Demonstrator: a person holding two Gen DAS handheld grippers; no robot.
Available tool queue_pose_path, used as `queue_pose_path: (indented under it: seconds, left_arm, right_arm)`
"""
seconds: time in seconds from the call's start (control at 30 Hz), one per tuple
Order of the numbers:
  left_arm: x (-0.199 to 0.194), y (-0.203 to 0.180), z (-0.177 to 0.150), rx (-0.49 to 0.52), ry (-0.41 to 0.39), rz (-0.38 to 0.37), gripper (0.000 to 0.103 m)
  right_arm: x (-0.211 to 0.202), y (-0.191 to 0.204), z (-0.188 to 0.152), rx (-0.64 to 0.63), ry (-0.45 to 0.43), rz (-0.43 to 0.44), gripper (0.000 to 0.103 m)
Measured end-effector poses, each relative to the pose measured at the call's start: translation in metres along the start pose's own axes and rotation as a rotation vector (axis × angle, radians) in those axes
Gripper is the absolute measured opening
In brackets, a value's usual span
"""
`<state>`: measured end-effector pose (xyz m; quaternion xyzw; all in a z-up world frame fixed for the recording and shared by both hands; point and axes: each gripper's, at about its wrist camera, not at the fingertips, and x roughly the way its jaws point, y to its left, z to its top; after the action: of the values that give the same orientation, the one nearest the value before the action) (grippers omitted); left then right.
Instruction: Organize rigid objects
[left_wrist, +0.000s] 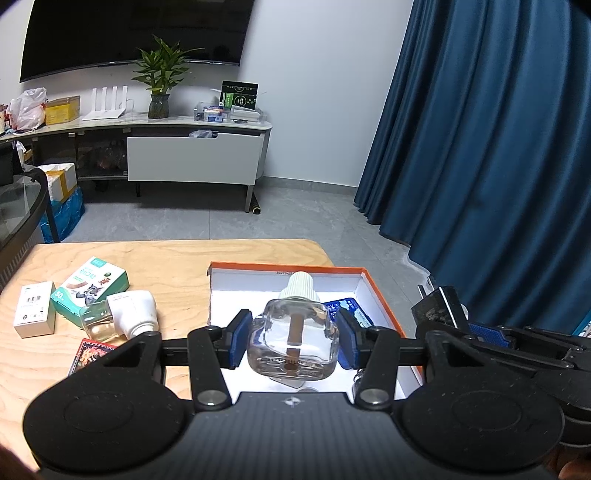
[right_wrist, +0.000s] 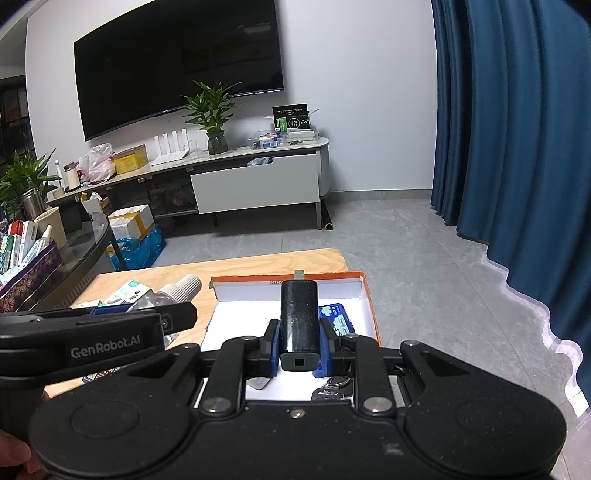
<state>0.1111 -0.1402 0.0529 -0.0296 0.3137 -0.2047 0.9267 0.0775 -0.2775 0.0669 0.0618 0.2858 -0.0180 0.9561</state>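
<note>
Your wooden surface (left_wrist: 177, 266) carries an orange-rimmed box (left_wrist: 380, 295), a green carton (left_wrist: 90, 286), a small white box (left_wrist: 35, 308), a white bottle (left_wrist: 133, 308).

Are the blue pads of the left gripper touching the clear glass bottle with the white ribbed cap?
Touching. The left wrist view shows both blue pads pressed against the sides of the clear glass bottle, no gap.

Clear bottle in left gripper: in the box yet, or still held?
Held. The left gripper has its blue pads clamped on the clear bottle, white cap pointing away, over the orange-rimmed box. Cannot tell whether its base touches the floor.
</note>
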Motion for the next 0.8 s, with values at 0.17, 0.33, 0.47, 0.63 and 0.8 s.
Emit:
queue_pose_path:
  seconds: [0.17,0.33,0.47,0.63,0.8]
  left_arm:
    - [-0.0002,0.0007,-0.0004,-0.003,0.0,-0.001,0.05]
    - [0.0005,0.0019,0.0,-0.008,0.002,-0.004,0.05]
    - [0.0004,0.0019,-0.0003,-0.008,0.002,-0.004,0.05]
    - [0.0015,0.003,-0.0006,-0.01,0.005,-0.004,0.05]
    - [0.0024,0.004,-0.0013,-0.011,0.007,-0.004,0.05]
  right_arm:
    - [0.0002,-0.0008,-0.0009,0.002,0.001,0.002,0.026]
    - [0.0007,-0.0009,-0.0016,0.002,0.003,0.003,0.026]
    - [0.0006,-0.001,-0.0016,0.001,0.002,0.003,0.026]
    - [0.0006,-0.0008,-0.0017,0.0,0.003,0.002,0.026]
    - [0.0006,-0.0008,-0.0017,0.001,0.004,0.002,0.026]
